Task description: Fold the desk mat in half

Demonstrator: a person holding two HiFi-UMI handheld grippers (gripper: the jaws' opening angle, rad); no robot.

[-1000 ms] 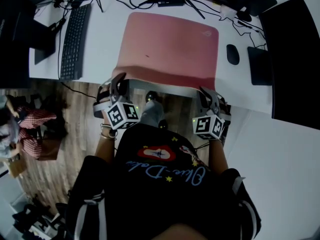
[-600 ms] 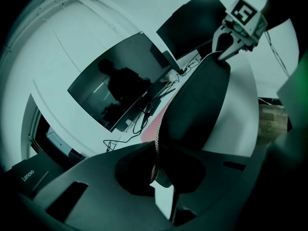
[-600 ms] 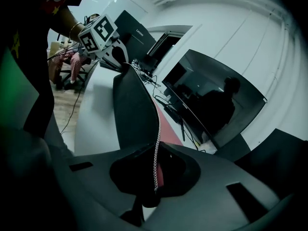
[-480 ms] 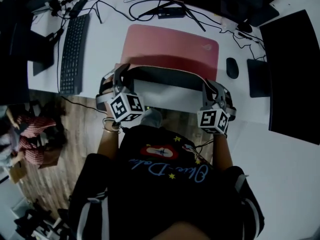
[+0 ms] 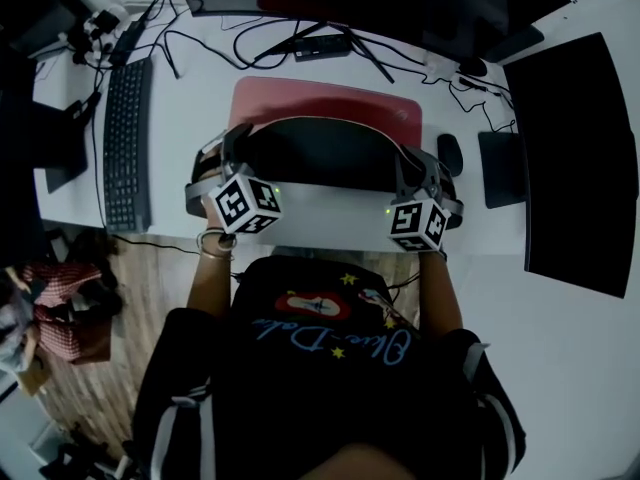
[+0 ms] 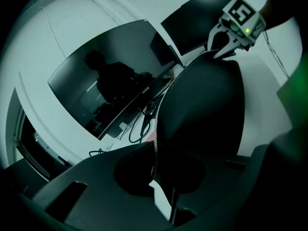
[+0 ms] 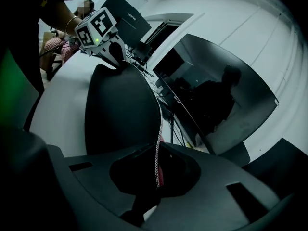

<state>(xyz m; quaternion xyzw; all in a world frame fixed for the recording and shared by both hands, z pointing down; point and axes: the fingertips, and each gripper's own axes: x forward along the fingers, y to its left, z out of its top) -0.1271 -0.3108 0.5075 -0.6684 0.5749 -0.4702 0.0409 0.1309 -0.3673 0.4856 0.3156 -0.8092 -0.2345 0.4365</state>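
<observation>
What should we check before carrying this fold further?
1. Left gripper shut on the desk mat corner: ok.
2. Right gripper shut on the other near corner: ok.
3. Lifted flap untwisted, black underside facing up: ok.
4. Pink part ahead of the flap bare of objects: ok.
5. Mouse clear of the right gripper: cannot tell, very close.
6. Near edge brought to the far edge: not ok, pink uncovered.

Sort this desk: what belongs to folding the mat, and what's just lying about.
In the job: desk mat, near edge lifted; left gripper and right gripper, each shut on a near corner.
Lying about: keyboard, mouse, cables, monitor.
</observation>
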